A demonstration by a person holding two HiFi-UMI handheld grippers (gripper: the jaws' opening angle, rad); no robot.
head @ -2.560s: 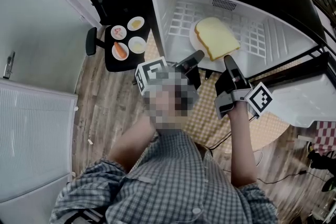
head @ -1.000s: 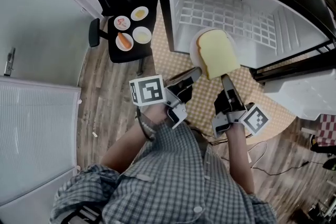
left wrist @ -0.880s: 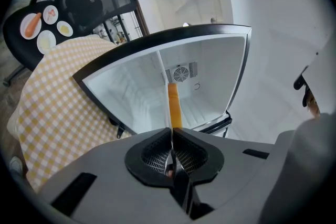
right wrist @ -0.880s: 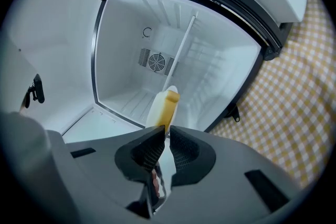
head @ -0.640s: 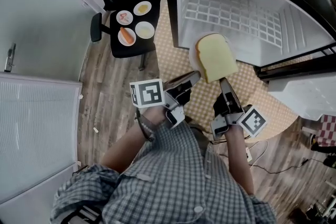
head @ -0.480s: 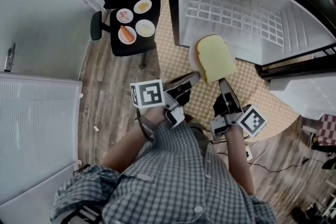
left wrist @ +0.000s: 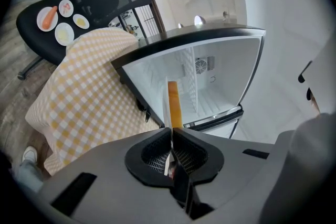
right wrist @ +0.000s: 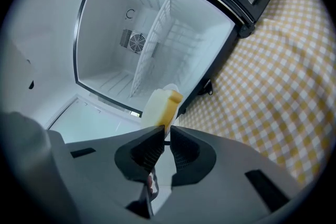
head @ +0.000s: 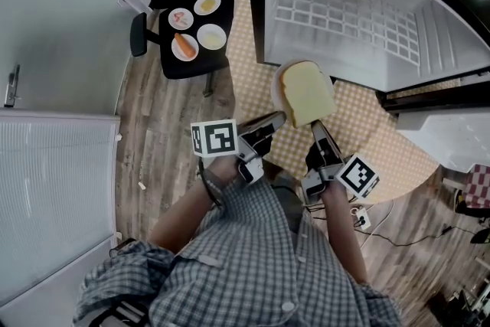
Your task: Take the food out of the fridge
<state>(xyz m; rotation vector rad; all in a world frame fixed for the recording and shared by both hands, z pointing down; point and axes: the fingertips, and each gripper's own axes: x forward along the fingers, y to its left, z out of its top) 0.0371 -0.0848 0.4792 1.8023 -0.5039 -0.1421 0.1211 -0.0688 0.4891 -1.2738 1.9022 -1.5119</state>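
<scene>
A thick slice of bread (head: pixel 307 92) lies on a white plate (head: pixel 278 85), held in the air in front of the open fridge (head: pixel 367 19), above the yellow checked tablecloth (head: pixel 375 145). My left gripper (head: pixel 276 119) is shut on the plate's near-left rim and my right gripper (head: pixel 315 126) on its near-right rim. In the left gripper view the bread (left wrist: pixel 173 105) stands edge-on past the shut left gripper (left wrist: pixel 171 131). In the right gripper view the bread (right wrist: pixel 160 104) sits just beyond the right gripper (right wrist: pixel 167 131). The fridge's wire shelf (head: pixel 337 11) holds nothing.
A black office chair (head: pixel 164 57) at the upper left carries several small plates of food, one with a carrot (head: pixel 184 46). Wooden floor (head: pixel 153 142) runs along the left, beside a grey door (head: pixel 53 27). Cables (head: pixel 367 230) lie on the floor at the right.
The plate with the bread has come off the fridge shelf and out of the fridge, moving back toward me over the tablecloth. Both grippers drew back with it.
</scene>
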